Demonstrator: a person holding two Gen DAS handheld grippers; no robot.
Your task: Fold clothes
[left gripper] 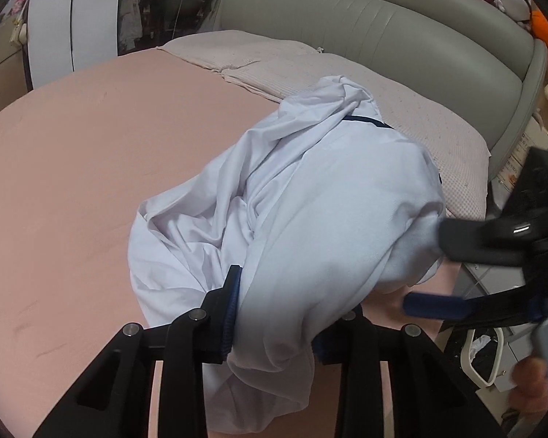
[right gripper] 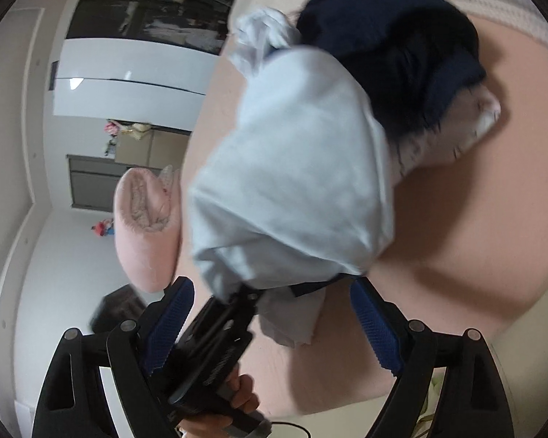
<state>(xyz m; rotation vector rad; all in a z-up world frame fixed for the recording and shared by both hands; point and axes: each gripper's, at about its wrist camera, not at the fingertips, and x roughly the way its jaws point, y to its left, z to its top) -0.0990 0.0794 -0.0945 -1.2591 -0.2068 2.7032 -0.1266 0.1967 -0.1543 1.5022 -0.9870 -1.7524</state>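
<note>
From the left wrist, the left tongs [left gripper: 270, 314] are pinched nearly closed on a gathered fold of the white shirt [left gripper: 310, 200], which drapes from them across the pink bed [left gripper: 73, 168] toward the pillows. It looks light, limp and a little slick, so it should sag wherever it is unsupported; a hem or shoulder seam seems the best hold. Its long axis runs from the near tongs up and right. The right tongs [left gripper: 434, 273] stand wide apart at the shirt's right edge, gripping nothing. From the right wrist, those tongs gape open around the left tool, with the shirt bunched ahead beside a dark garment [right gripper: 394, 47].
</note>
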